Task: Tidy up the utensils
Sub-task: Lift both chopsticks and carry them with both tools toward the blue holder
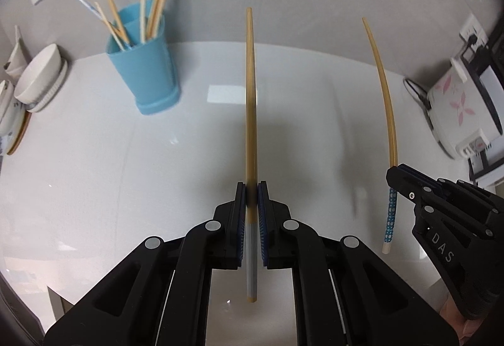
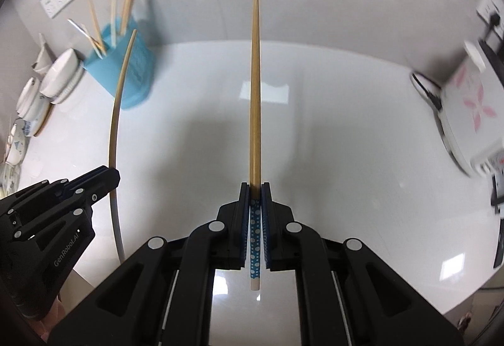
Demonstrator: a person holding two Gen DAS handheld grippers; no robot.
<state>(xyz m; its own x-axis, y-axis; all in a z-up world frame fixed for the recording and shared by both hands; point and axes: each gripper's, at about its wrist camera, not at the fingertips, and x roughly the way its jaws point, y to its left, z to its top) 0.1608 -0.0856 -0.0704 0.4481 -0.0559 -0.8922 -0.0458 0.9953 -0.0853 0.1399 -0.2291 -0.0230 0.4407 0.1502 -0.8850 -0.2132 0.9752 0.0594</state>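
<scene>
Standing at the rear left of the white table (image 1: 94, 157): blue holder (image 1: 145, 65) with several chopsticks upright inside. Left gripper (image 1: 251, 198), jaws closed on grey-handled chopstick (image 1: 250, 100), clamped near its handle, tip pointing forward and clear of the table. Right gripper (image 2: 255, 198), jaws closed on blue-dotted chopstick (image 2: 255, 94), held likewise. Both chopsticks well apart from holder.

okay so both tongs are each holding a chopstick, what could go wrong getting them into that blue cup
The blue cup already bristles with splayed chopsticks, so an incoming tip could catch on them or tip the cup. The left tongs and right tongs each pinch near the handle end, so the grey-handled chopstick or dotted chopstick may pivot.
</scene>
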